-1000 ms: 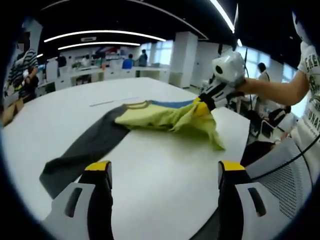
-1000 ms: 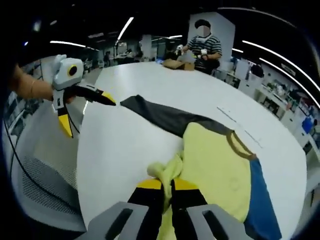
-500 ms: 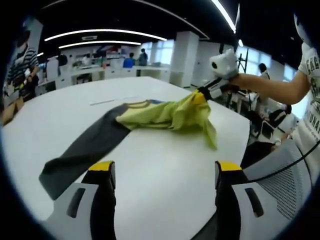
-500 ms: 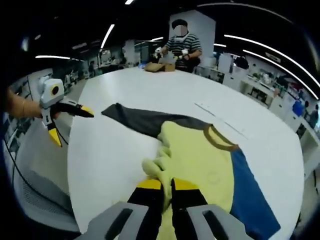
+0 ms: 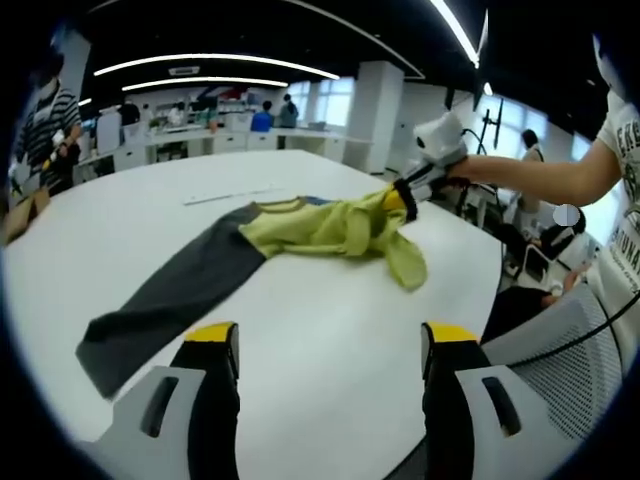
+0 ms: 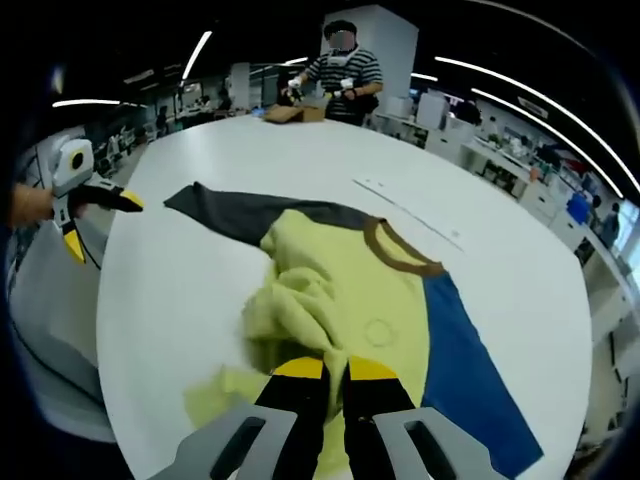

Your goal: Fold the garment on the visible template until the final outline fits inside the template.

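Note:
A long-sleeved garment lies on the white table point(image 6: 180, 300): yellow body point(image 6: 385, 300), brown collar point(image 6: 400, 252), dark grey sleeve point(image 6: 225, 210), blue sleeve point(image 6: 460, 360). My right gripper point(image 6: 335, 370) is shut on a bunched fold of the yellow fabric, held above the body. In the left gripper view the right gripper point(image 5: 405, 195) lifts the yellow cloth point(image 5: 330, 225) at the far right, and the grey sleeve point(image 5: 165, 300) stretches toward me. My left gripper point(image 5: 330, 340) hovers open over bare table near the sleeve's end, and shows again point(image 6: 95, 200) at the table's left edge.
A thin pale strip point(image 6: 405, 210) lies on the table beyond the collar. A person in a striped shirt point(image 6: 340, 75) stands at the far end by a cardboard box point(image 6: 295, 112). A mesh chair point(image 5: 570, 350) sits by the near table edge. Desks and people fill the background.
My right gripper has carried the pinched yellow fabric from the table's edge in over the garment's body, toward the collar. The left gripper stays open and has hardly moved.

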Tool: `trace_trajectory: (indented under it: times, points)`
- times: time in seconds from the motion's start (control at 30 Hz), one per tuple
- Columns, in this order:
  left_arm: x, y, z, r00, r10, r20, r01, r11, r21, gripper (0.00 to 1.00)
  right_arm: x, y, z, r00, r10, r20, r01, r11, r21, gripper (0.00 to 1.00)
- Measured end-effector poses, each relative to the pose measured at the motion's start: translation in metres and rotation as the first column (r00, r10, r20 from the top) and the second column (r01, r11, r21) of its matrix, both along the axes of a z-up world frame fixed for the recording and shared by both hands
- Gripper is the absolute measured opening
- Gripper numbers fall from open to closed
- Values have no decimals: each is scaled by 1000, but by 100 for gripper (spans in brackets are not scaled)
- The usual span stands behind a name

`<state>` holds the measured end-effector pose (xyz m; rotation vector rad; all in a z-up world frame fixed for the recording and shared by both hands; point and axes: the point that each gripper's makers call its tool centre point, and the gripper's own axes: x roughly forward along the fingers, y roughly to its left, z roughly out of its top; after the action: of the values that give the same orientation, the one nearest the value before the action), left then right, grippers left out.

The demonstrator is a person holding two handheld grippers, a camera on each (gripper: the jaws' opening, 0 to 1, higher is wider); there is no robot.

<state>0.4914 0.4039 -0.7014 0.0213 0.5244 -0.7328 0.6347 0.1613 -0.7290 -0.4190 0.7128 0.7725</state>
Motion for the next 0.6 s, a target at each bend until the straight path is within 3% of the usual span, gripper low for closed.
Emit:
trace_trajectory:
  times: [0.33,0.6]
  points:
    - [6,3,-8,1000,0,-20,0,1000,0,66,14,-12,-27,999,-32,-32,31,999,-30,0]
    - [8,4,-12,999,10,-39,-10,1000,2,63,14,-19,-47,991,-99,-92,99,995,-4,1]
